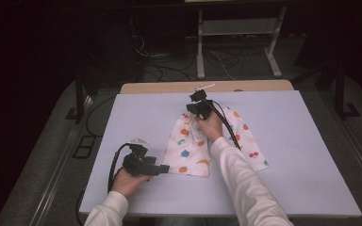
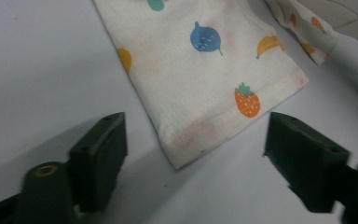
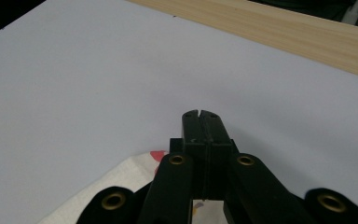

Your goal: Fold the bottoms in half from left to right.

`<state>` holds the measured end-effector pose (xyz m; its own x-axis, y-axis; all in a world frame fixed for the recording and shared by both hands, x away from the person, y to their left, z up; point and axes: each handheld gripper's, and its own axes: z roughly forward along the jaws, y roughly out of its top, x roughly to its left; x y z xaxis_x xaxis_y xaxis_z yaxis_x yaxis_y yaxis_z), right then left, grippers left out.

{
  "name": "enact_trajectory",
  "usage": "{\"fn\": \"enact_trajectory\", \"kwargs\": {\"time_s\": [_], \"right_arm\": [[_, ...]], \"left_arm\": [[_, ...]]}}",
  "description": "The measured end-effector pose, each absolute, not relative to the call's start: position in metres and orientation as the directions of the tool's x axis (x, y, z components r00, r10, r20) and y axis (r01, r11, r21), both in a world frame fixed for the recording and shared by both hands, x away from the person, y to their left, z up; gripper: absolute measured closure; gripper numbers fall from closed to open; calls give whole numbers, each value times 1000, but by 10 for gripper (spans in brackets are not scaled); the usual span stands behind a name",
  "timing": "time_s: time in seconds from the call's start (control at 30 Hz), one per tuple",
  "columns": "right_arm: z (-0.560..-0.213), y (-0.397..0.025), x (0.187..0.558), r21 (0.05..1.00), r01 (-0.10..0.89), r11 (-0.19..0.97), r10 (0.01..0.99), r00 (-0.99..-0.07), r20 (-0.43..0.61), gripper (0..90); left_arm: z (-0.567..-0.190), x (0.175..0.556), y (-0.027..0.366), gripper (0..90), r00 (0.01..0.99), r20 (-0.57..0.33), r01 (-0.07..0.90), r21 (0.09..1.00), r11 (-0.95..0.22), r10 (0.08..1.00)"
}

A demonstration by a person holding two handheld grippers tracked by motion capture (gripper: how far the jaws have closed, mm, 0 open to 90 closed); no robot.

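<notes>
A white cloth [image 1: 191,146] printed with coloured fruit lies crumpled on the pale lavender board [image 1: 292,141]. My left gripper [image 1: 165,168] rests low on the board at the cloth's near left corner, pointing right. In the left gripper view its jaws [image 2: 196,133] stand wide open on either side of that hemmed corner [image 2: 191,149], without touching it. My right gripper [image 1: 199,101] is at the cloth's far end, where the fabric rises to a peak. Its jaws [image 3: 200,116] are pressed together with no fabric showing at the tips; a fold of cloth [image 3: 121,177] lies underneath them.
A strip of wooden table [image 1: 169,87] runs along the board's far edge [image 3: 284,32]. Beyond it are white frame legs [image 1: 200,56] and loose cables on a dark floor. Bare board spreads to the left and right of the cloth.
</notes>
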<state>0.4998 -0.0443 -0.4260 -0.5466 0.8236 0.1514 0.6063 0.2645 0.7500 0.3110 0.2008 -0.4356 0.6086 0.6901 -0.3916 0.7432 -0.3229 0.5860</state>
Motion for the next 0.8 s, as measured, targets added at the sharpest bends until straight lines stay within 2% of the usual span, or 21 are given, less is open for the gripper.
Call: {"fn": "enact_trajectory", "kwargs": {"time_s": [0.2,0.47,0.8], "right_arm": [[-427,-44,499,748,606,269,822,-550,150,891],[-427,-45,498,754,599,270,822,-552,144,891],[-427,-45,499,758,596,266,823,-549,143,891]], "left_arm": [[-437,312,202,379,591,-423,761,573,-303,686],[-443,314,207,486,561,-457,786,555,-271,691],[-446,319,208,707,536,-473,804,539,-252,699]]}}
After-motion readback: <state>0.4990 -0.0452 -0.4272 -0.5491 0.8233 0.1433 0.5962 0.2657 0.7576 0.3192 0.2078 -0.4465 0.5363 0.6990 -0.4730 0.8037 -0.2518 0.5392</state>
